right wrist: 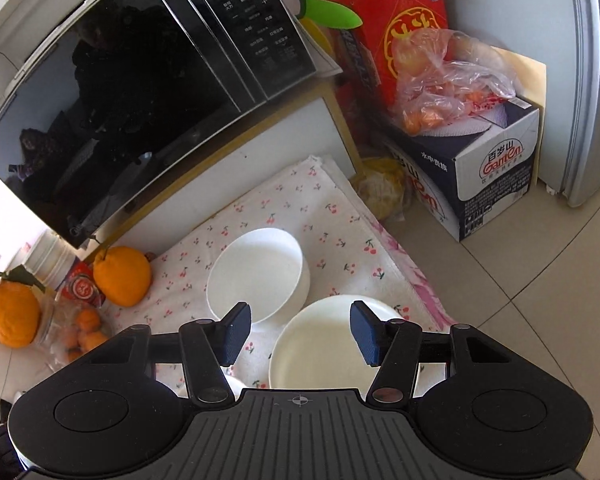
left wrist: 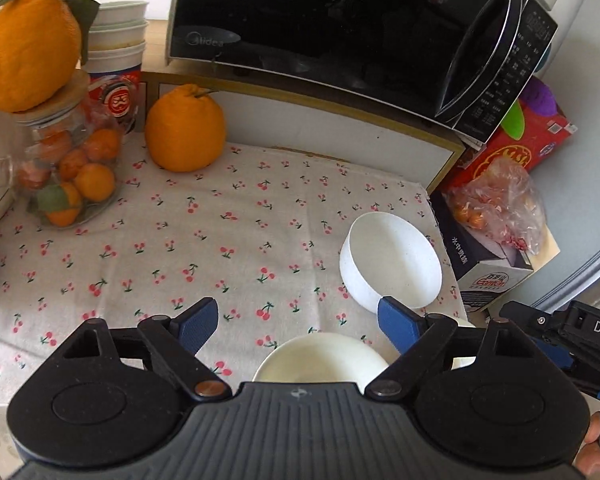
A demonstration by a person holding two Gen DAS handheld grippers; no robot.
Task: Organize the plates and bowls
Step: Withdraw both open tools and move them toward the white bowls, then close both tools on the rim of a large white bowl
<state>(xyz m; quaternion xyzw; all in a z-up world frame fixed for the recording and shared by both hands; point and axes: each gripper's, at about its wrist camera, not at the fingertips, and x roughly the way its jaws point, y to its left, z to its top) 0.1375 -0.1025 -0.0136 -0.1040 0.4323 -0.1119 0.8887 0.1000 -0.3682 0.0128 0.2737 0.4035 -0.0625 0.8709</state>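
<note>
We see the left gripper (left wrist: 298,326) spread wide, nothing between its pads, over the cherry-print cloth (left wrist: 220,240). White bowl (left wrist: 392,260) sits at 2 o'clock from it, cream plate (left wrist: 320,356) just below at 6. Right gripper (right wrist: 298,334) half spread, empty, above the plate (right wrist: 320,344); bowl (right wrist: 258,276) at 11. Microwave (left wrist: 340,32) at 12.

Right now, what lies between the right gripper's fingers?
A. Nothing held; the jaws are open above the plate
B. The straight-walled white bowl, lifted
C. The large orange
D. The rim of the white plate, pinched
A: the right gripper stands open and apart from the white plate under it, while the straight-walled white bowl rests on the cherry-print cloth.
</note>
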